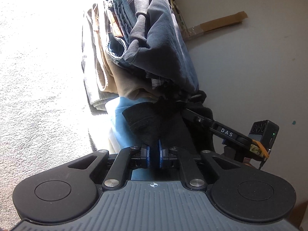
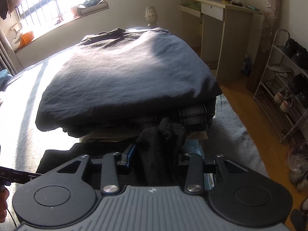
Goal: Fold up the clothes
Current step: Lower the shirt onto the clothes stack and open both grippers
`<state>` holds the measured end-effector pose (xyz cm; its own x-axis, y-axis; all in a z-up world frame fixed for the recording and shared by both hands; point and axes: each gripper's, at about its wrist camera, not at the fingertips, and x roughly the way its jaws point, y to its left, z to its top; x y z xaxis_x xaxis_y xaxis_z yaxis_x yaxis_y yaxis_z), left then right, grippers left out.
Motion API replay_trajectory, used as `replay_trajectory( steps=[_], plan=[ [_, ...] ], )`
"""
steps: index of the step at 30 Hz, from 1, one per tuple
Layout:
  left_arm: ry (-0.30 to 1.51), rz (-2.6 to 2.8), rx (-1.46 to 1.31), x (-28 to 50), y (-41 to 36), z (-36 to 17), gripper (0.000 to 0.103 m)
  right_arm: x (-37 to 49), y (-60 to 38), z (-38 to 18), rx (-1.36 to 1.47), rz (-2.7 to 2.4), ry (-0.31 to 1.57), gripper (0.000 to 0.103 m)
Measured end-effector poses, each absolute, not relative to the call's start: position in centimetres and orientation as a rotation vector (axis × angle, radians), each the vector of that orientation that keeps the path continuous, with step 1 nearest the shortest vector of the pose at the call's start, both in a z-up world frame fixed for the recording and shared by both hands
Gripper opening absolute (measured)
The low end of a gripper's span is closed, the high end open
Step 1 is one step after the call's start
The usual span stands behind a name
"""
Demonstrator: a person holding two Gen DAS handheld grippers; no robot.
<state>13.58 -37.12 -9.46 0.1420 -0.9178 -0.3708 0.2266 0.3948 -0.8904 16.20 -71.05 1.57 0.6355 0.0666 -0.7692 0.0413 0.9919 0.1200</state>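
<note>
Left gripper [image 1: 153,154]: sat nearest the lens in my left view, its blue pads [image 1: 147,155] drawn close together and pinching a thin edge of the black garment [image 1: 152,127]; I judged that a grip, though a shallow one.
Right gripper [image 2: 154,158]: jaws stood partly apart with a bunched fold of that black garment [image 2: 161,146] between them; I could see only the left pad [image 2: 129,155], and it stood clear of the cloth, so I read this side as loosened rather than clamped.
Black garment's place: lay at the near edge of the bed [image 2: 28,127], just in front of the stack of folded clothes [image 2: 123,77], over something light blue [image 1: 123,119].
Stack: topped by a dark grey piece, plaid and tan layers under it, tall and leaning a little in my left view.
Risk 1: with the right side slack, the bunched fold could slide out and the garment would hang from 1 corner, spoiling the fold.
Risk 2: the left pinch held so little cloth that any pull to the right might strip it free.
Risk 3: my 2 grippers worked touching distance from the stack, so a push forward could shove its lower layers askew.
Risk 4: glare from the window [image 2: 57,2] washed out the left bed surface, hiding where the cloth's far edge lay.
</note>
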Motion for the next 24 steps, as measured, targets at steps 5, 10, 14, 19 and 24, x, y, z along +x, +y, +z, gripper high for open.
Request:
replay_trajectory(
  steps=[5,10,14,19,24],
  plan=[
    [1.123,-0.944,-0.779,13.7,-36.4,-8.9,0.018,10.2,-71.8,5.6,0.191,-0.053,0.792,0.057],
    [1.117,-0.93,-0.768,13.6,-35.9,-8.5,0.018,-1.4,-71.2,9.5,0.324,-0.089,0.609,0.059],
    [1.106,-0.92,-0.741,13.5,-35.7,-8.0,0.018,-9.6,-70.1,7.9,0.553,-0.088,0.568,0.059],
    [1.095,-0.908,-0.709,13.4,-35.3,-7.4,0.018,-15.2,-69.4,1.1,0.928,-0.104,0.662,0.058],
    [1.084,-0.893,-0.681,13.2,-34.8,-6.7,0.018,-16.9,-69.1,-3.1,1.132,-0.08,0.648,0.058]
  ],
)
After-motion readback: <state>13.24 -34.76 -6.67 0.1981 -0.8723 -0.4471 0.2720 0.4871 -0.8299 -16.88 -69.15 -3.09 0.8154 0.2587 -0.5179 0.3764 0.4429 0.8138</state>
